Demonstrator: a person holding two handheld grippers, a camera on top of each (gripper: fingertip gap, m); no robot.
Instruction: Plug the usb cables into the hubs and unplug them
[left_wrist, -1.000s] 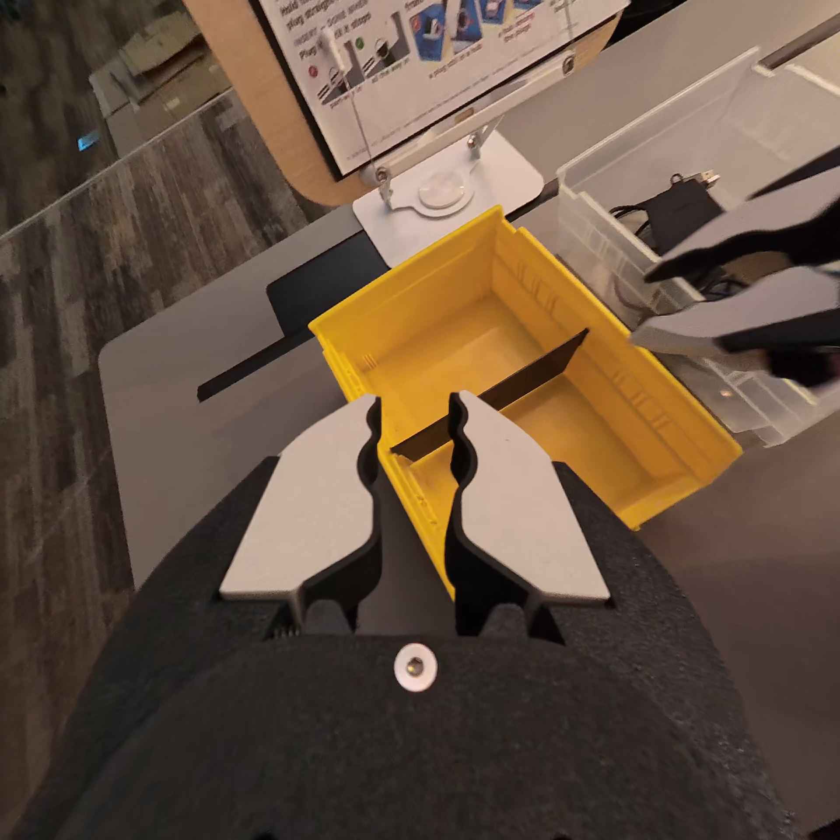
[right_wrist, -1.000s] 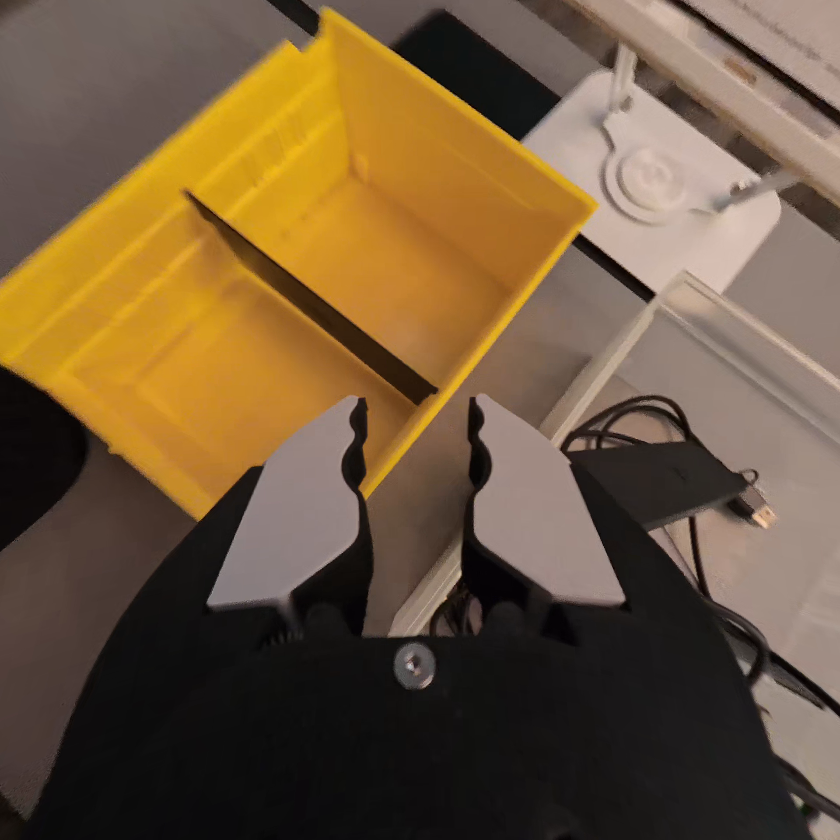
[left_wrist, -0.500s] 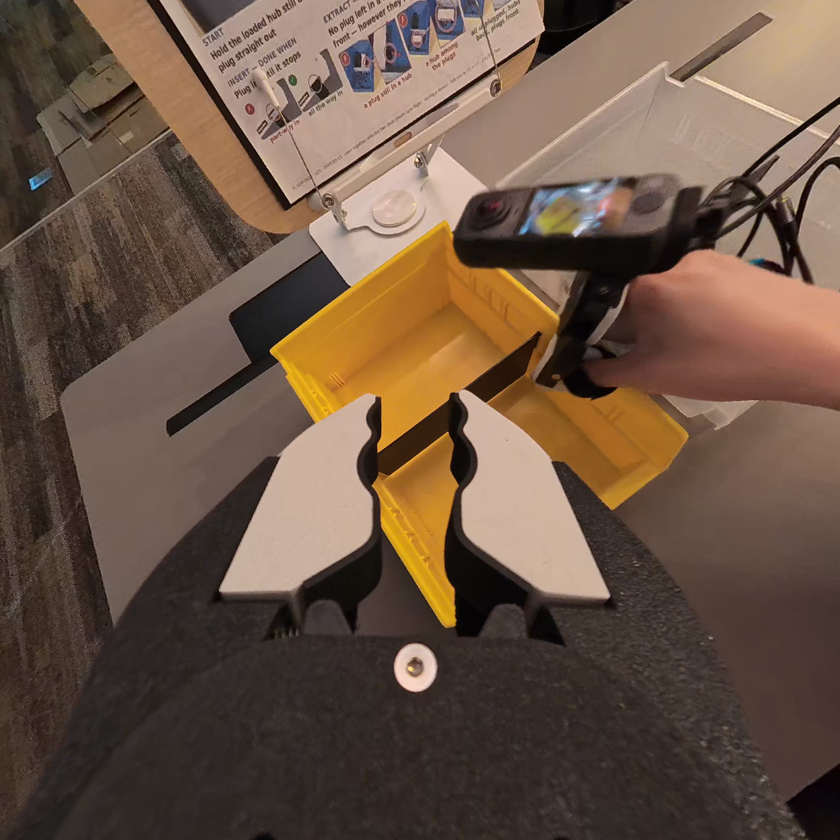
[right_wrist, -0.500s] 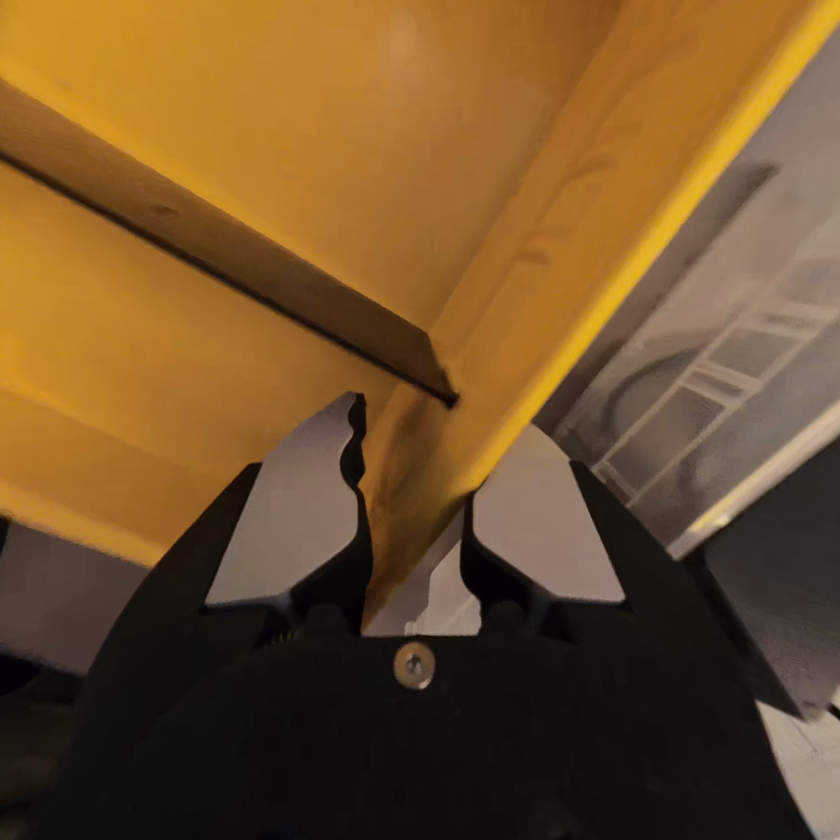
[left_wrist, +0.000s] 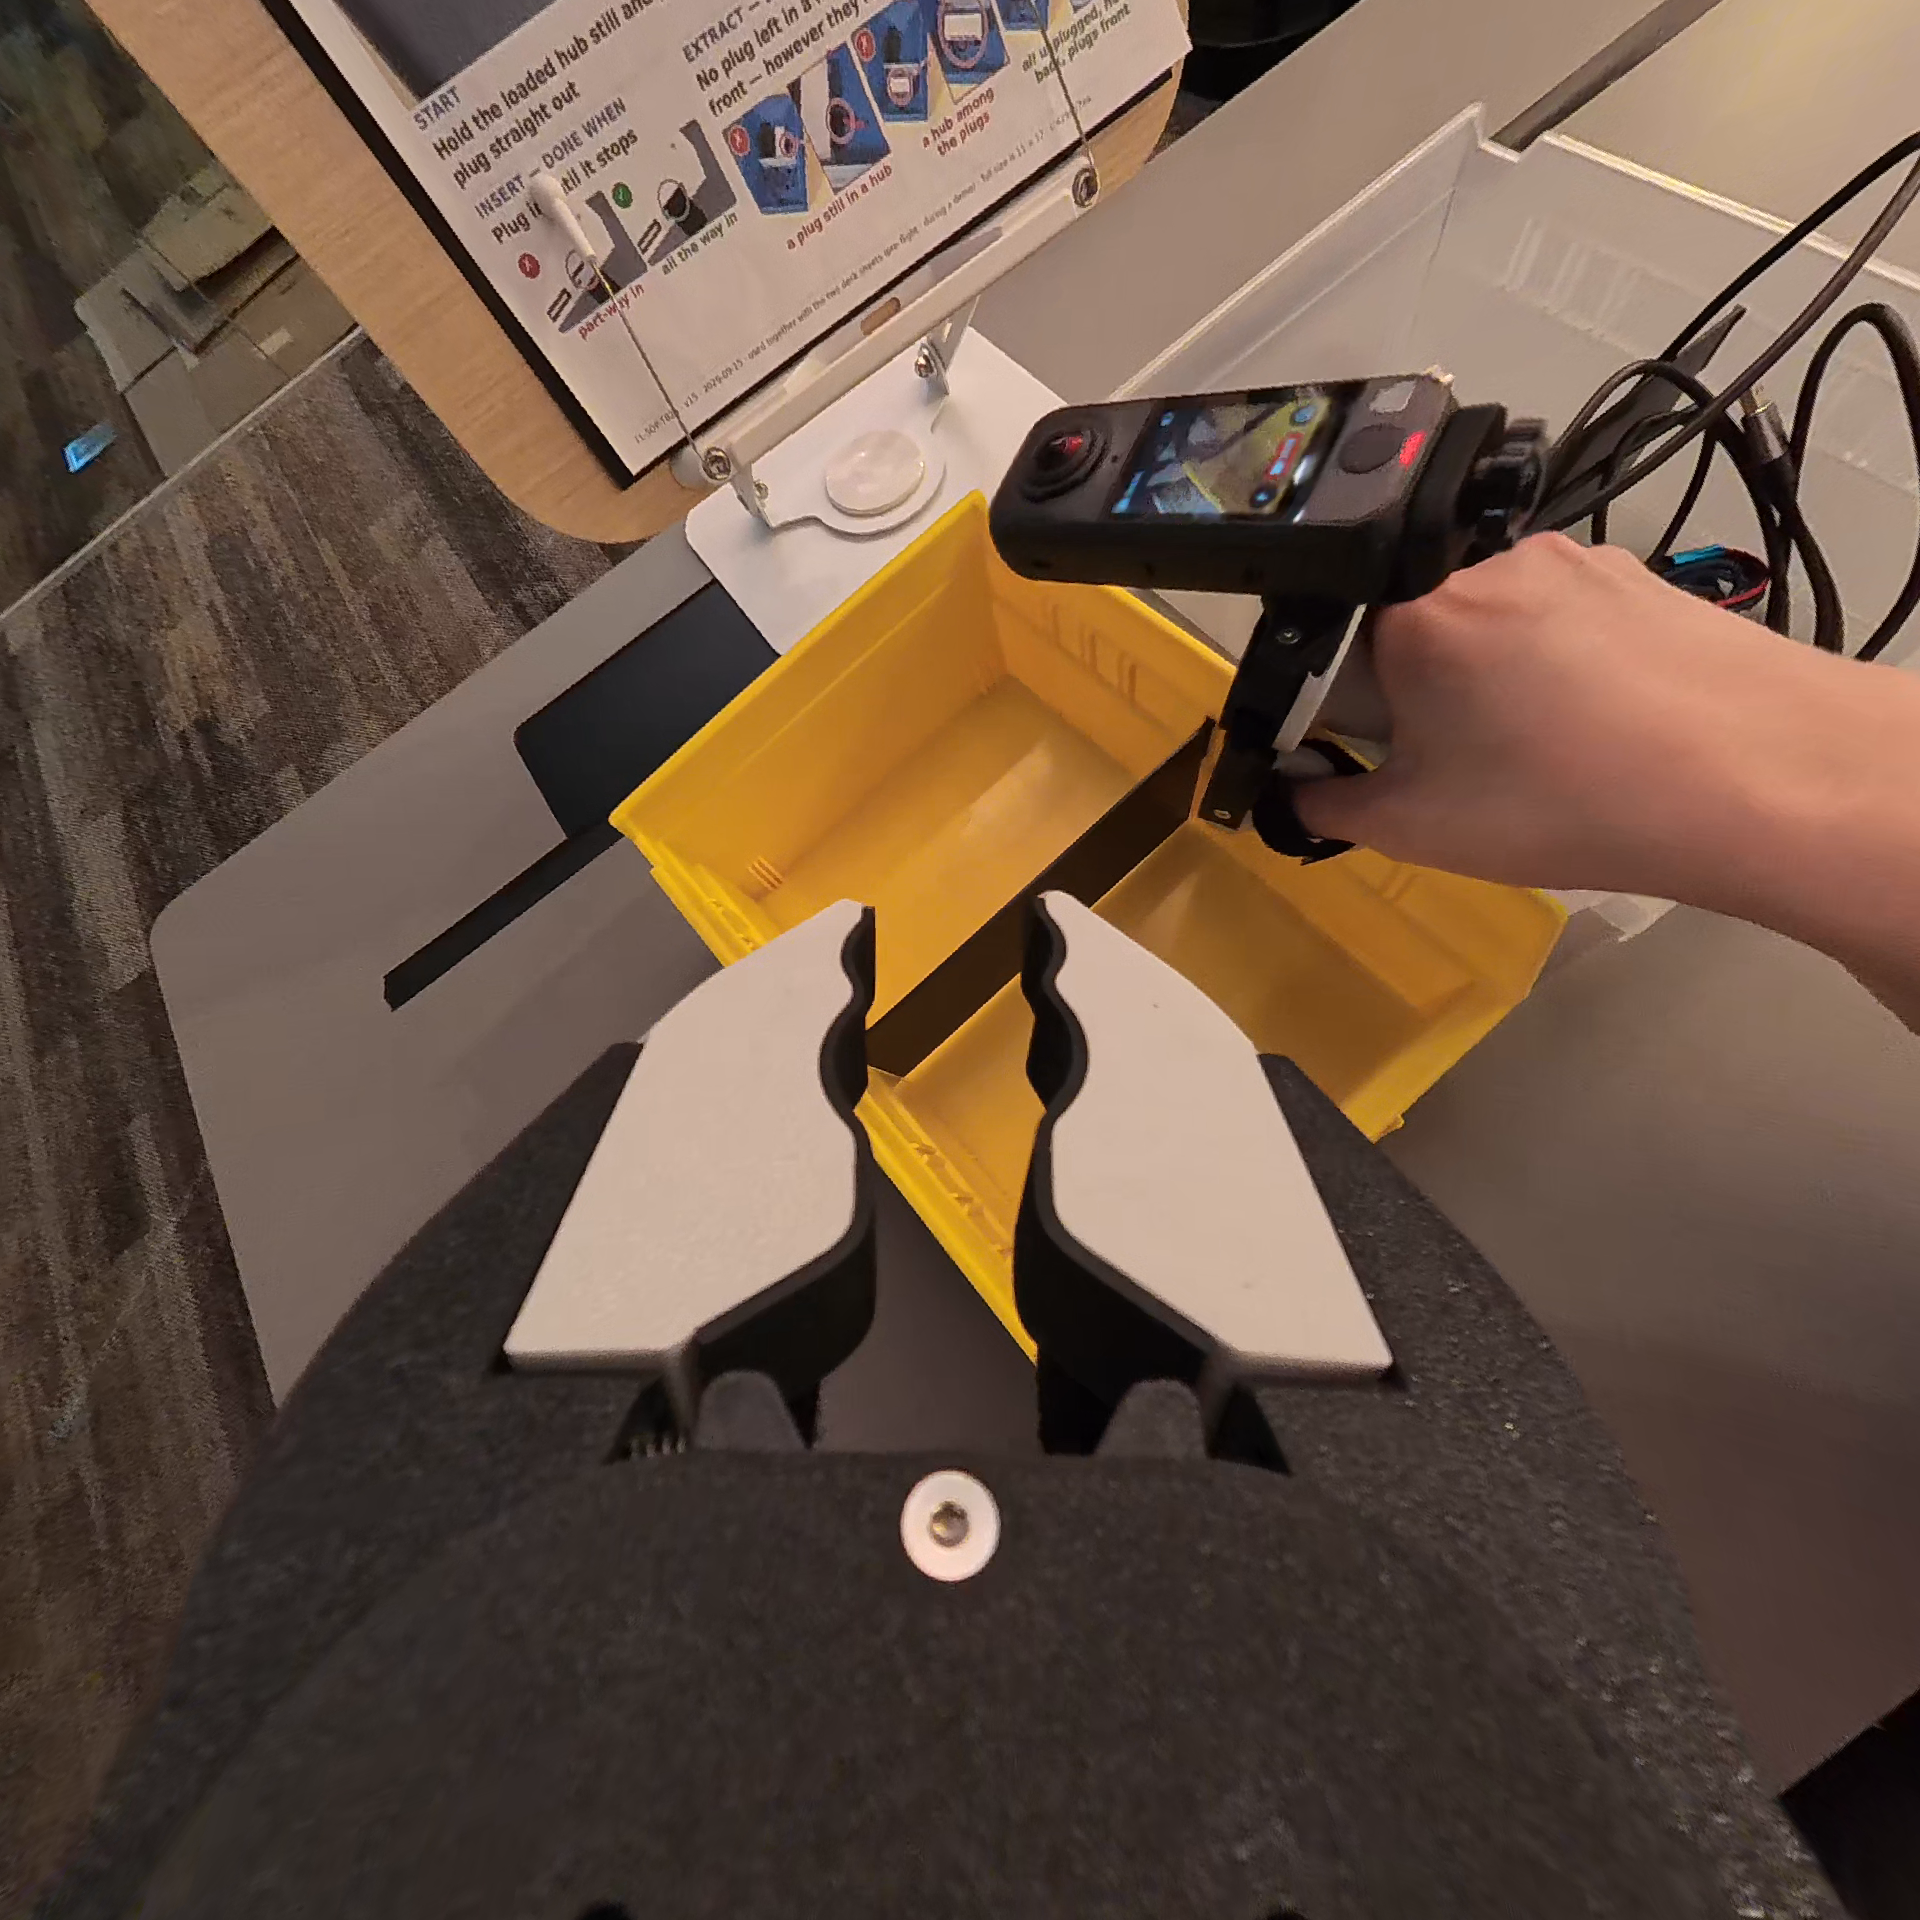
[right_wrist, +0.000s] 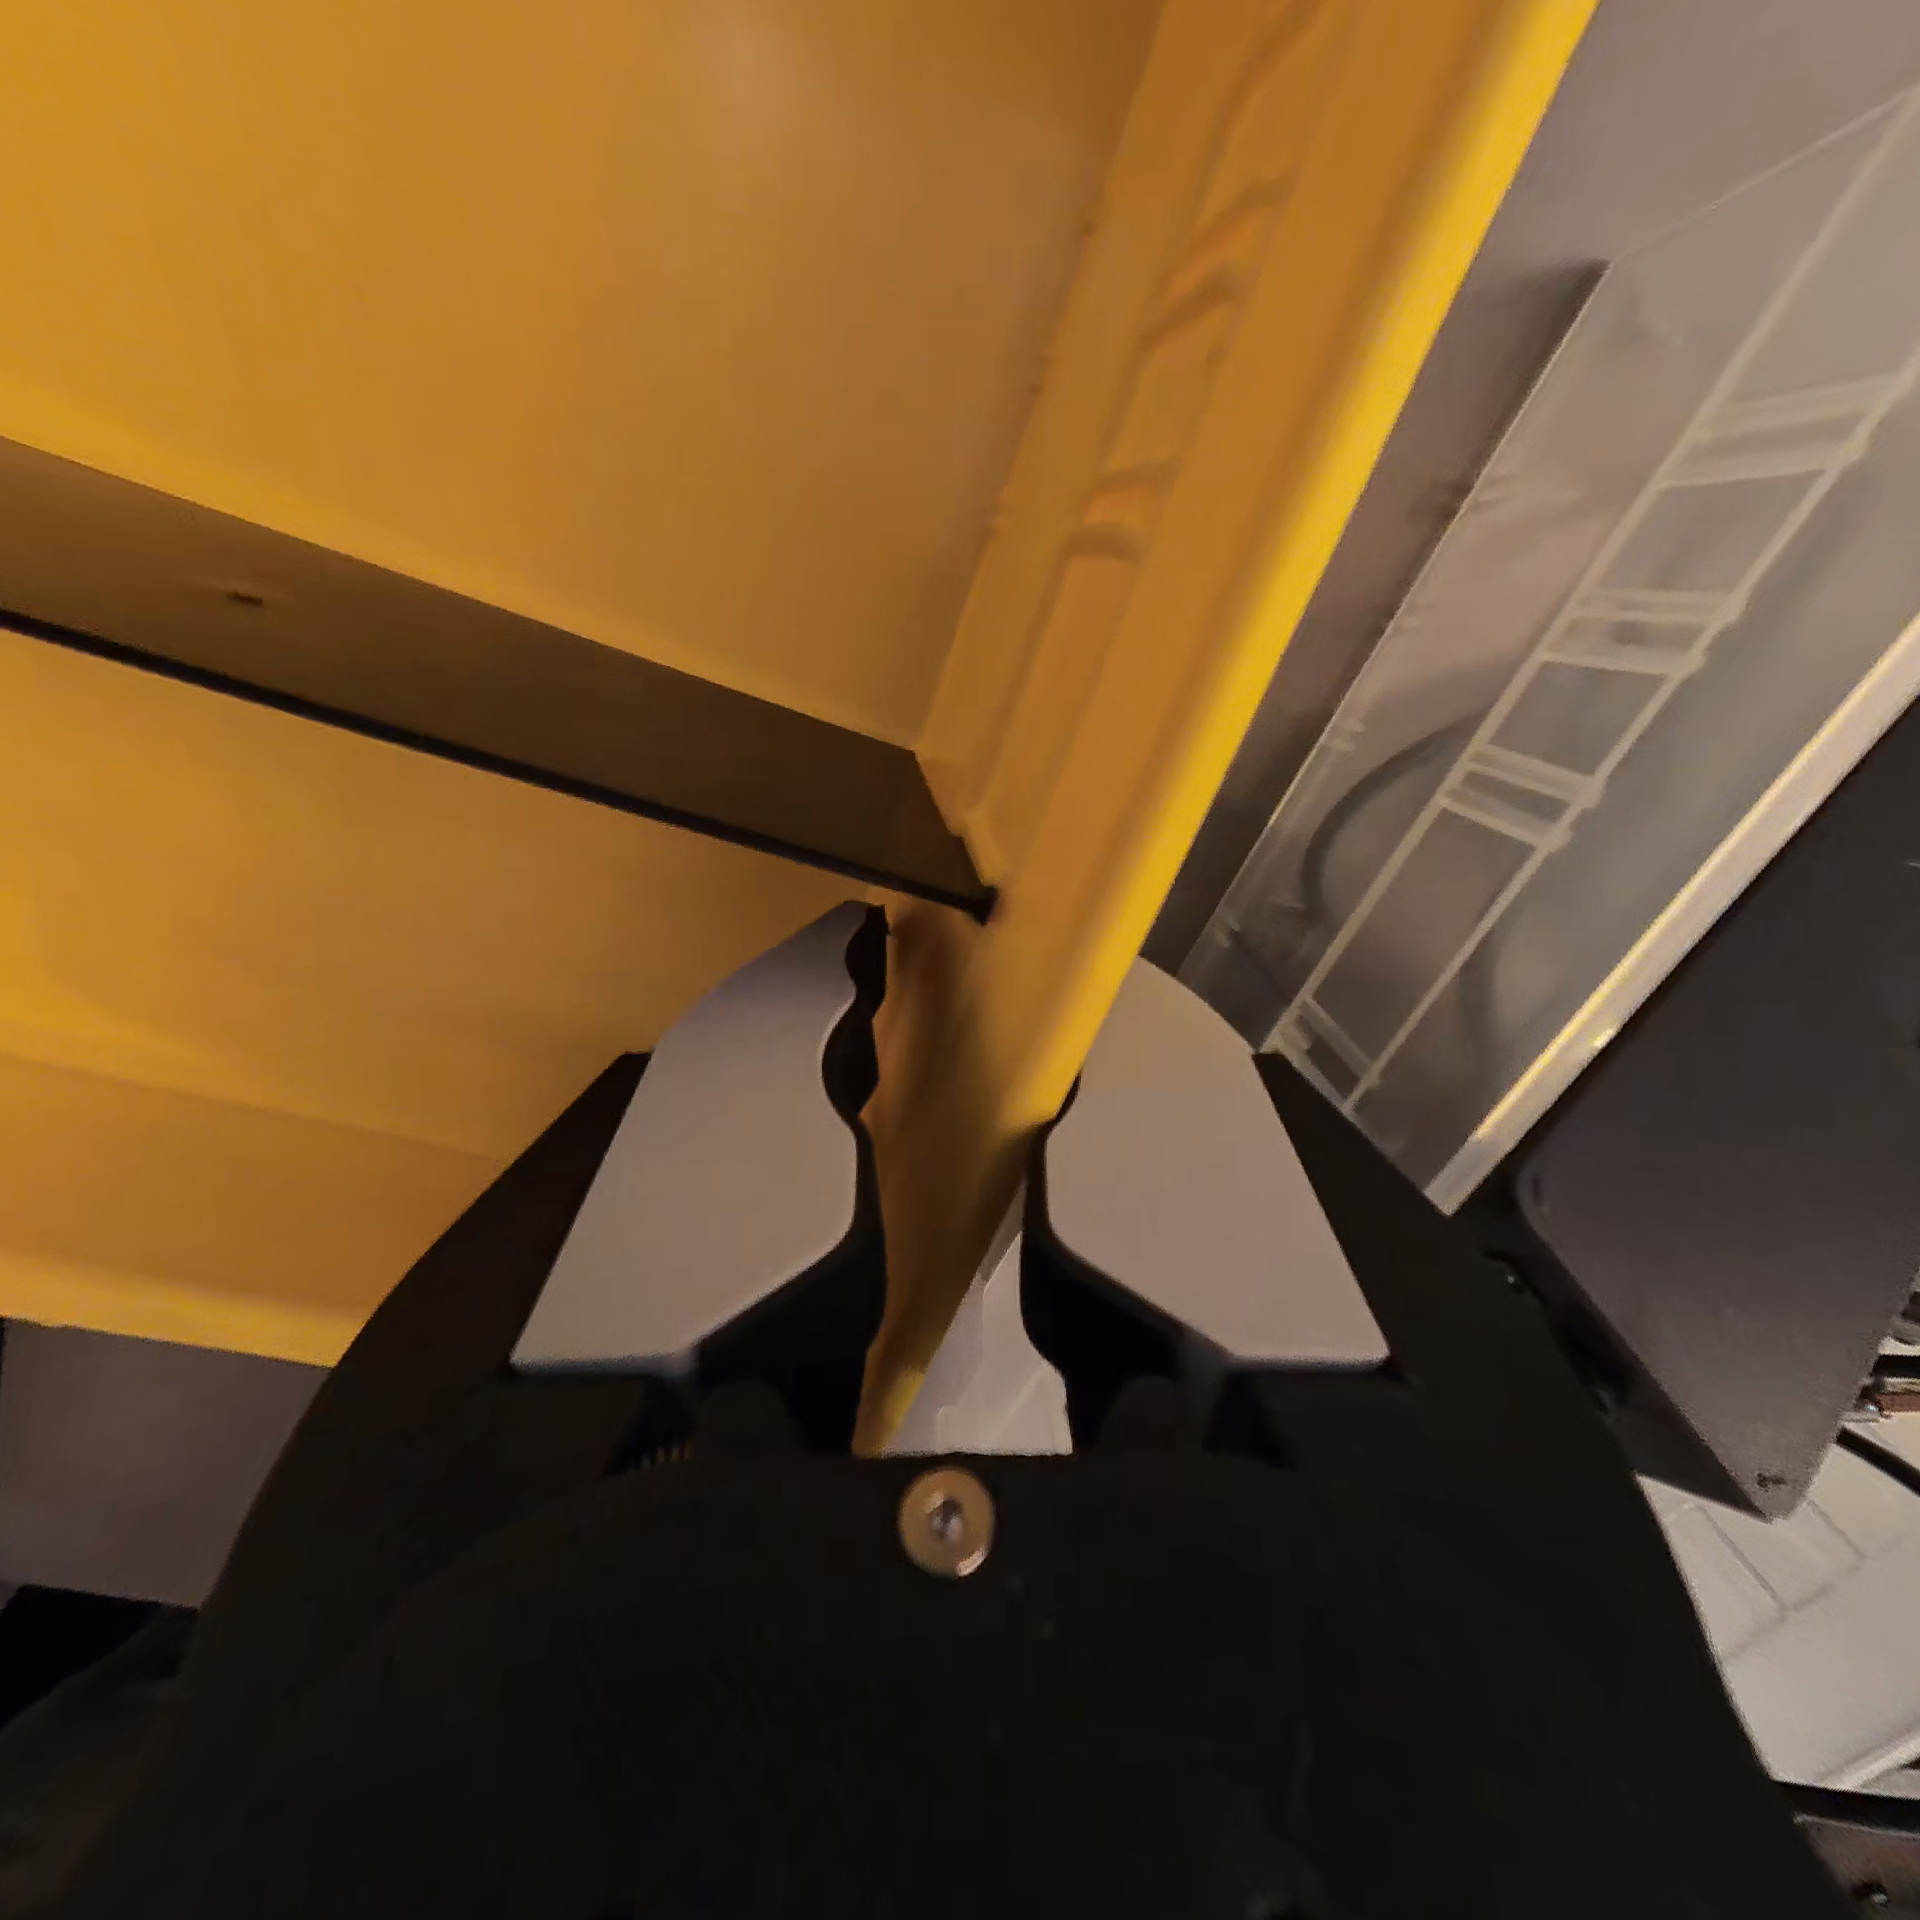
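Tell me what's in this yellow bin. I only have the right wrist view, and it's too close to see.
Observer: Nothing. The left wrist view shows both compartments of the yellow bin bare, either side of the black divider.
Operator: Where's the left gripper?
Observer: The left gripper is open over the bin's near edge, holding nothing.
Operator: Any cables?
Observer: Black cables loop at the right edge beside the clear tote, behind the hand holding your right gripper.
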